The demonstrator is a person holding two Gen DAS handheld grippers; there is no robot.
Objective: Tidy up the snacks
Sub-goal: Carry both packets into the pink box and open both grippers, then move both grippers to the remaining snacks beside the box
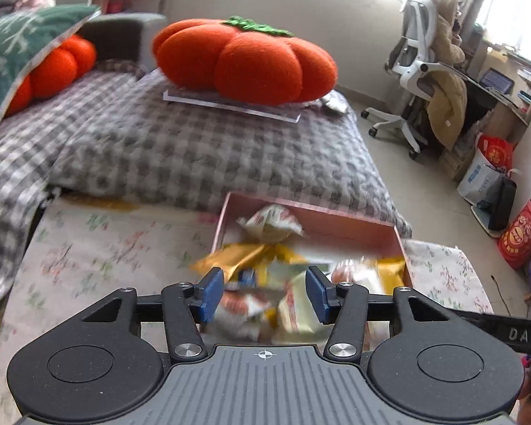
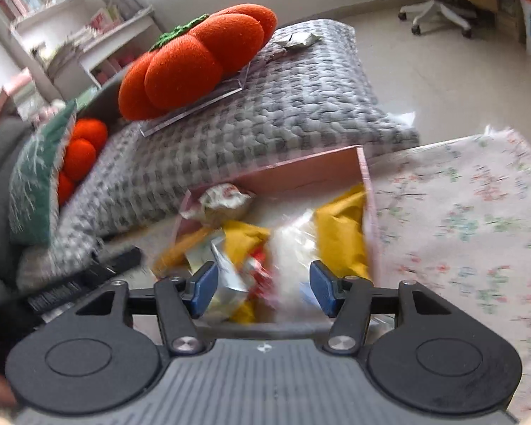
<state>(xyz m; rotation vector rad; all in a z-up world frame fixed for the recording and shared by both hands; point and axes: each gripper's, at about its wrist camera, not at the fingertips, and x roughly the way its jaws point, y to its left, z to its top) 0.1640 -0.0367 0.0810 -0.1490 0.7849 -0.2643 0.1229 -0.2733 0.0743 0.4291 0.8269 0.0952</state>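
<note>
A pink box (image 1: 340,220) sits on a floral cloth and holds several snack packets: a cream and red packet (image 1: 270,225) at the back, yellow wrappers (image 1: 251,253) and pale packets in front. My left gripper (image 1: 264,292) is open, hovering just above the packets at the box's near end, holding nothing. In the right wrist view the same pink box (image 2: 301,170) shows yellow packets (image 2: 340,230), a clear bag (image 2: 290,248) and the cream packet (image 2: 223,194). My right gripper (image 2: 263,288) is open over the box's near edge, empty. The image is motion-blurred.
The floral cloth (image 1: 106,248) covers the surface around the box. Behind it lie a grey checked blanket (image 1: 194,148), two orange pumpkin cushions (image 1: 244,60), a green pillow (image 1: 14,56). A white office chair (image 1: 417,71), desk and bags (image 1: 520,233) stand at right.
</note>
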